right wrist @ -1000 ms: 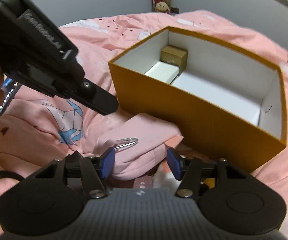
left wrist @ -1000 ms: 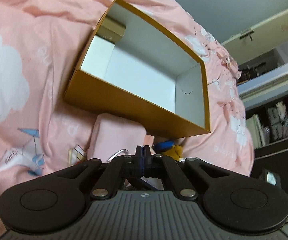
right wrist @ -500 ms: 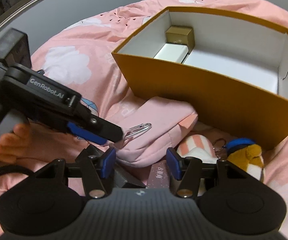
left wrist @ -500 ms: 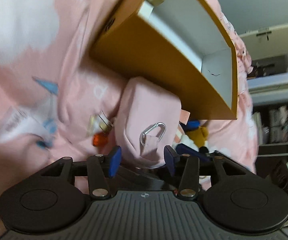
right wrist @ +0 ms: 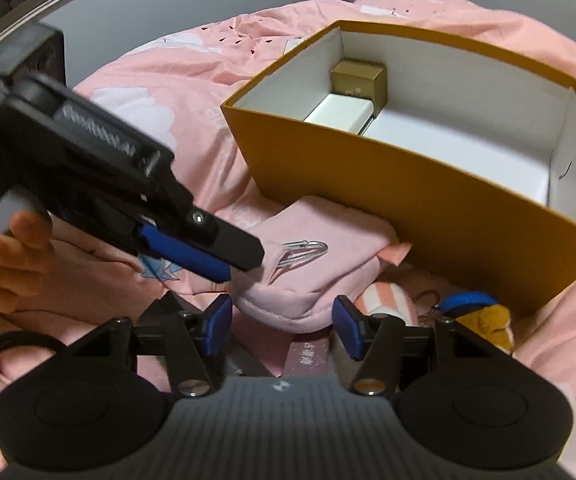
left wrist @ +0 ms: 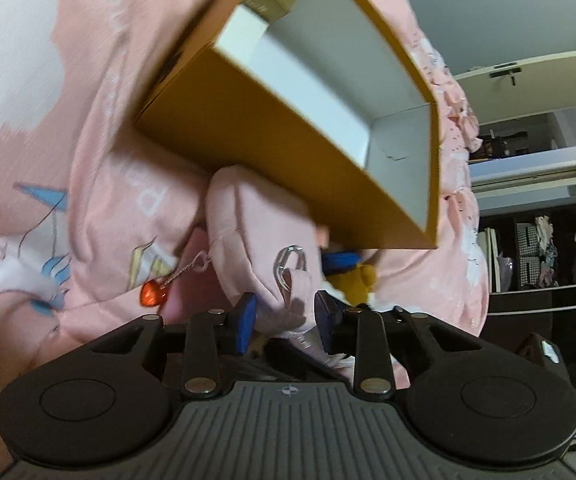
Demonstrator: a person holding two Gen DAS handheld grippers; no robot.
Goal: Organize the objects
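Observation:
A pink fabric pouch (left wrist: 248,220) (right wrist: 319,276) lies on the pink duvet against the near wall of an open orange box (left wrist: 268,136) (right wrist: 427,200). A silver carabiner (left wrist: 288,264) (right wrist: 307,250) hangs from its strap. My left gripper (left wrist: 284,314) (right wrist: 248,256) has that strap between its blue pads; the jaws are closing and the pads do not press on it. My right gripper (right wrist: 282,320) stands open, jaws opening slightly, astride the pouch's near end without gripping. Inside the box sit a small gold box (right wrist: 359,80) and a white box (right wrist: 339,114).
A yellow plush keychain with a blue cap (right wrist: 483,316) (left wrist: 355,276) and a striped item (right wrist: 383,300) lie beside the pouch under the box wall. A red heart charm (left wrist: 152,294) on a chain lies left of it. A person's hand (right wrist: 4,256) holds the left gripper. Shelves stand beyond the bed.
The left gripper went from shut to open, dropped toward the pouch, and its pads now narrow around the strap. The right gripper has stayed put over the pouch's near end.

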